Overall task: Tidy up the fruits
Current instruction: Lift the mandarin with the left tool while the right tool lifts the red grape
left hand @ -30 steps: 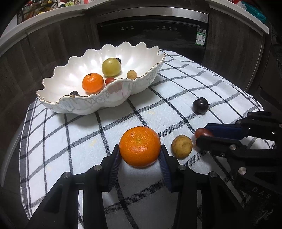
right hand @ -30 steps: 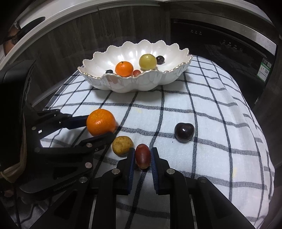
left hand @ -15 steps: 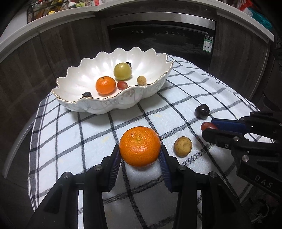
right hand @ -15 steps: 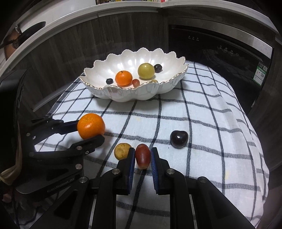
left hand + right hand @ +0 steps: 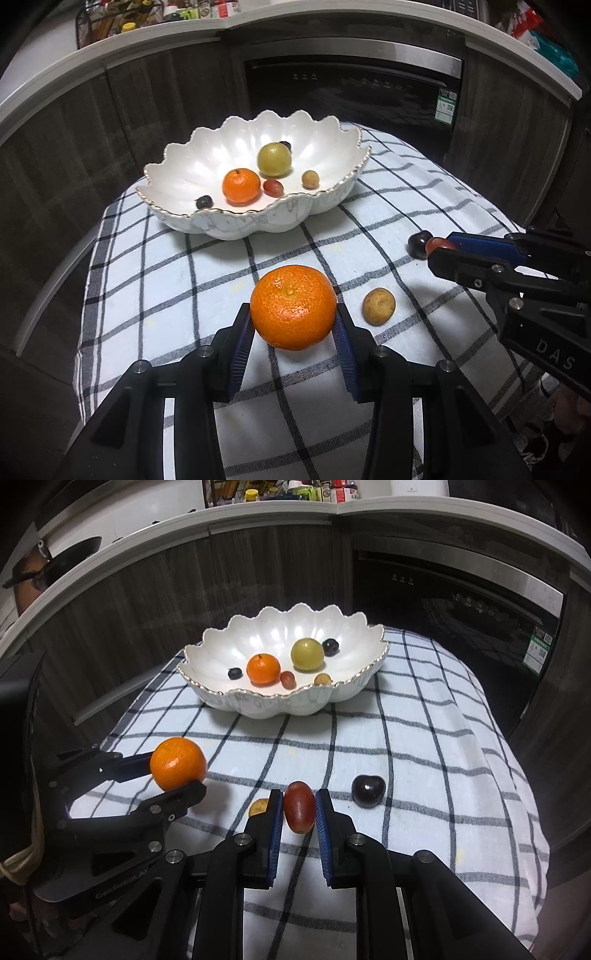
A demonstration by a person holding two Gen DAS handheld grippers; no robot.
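Orange (image 5: 293, 307) sits clamped between the left gripper (image 5: 293, 325) pads, lifted clear of the checked cloth (image 5: 166, 280) on the near side of the scalloped bowl (image 5: 236, 225). Right gripper (image 5: 299, 810) is clamped on a red oval fruit (image 5: 299, 806); only the right wrist view shows that grip fully, since the left wrist view sees just its tip. Dark cherry (image 5: 368, 791) and small tan fruit (image 5: 378, 306) lie on the cloth nearer the grippers than the bowl.

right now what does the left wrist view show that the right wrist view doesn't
Only the left wrist view shows the whole small tan fruit on the cloth. Only the right wrist view shows the whole dark cherry and the pan on the counter. Both show the white bowl, the left tongs gripping the orange, and the right tongs gripping the red grape.
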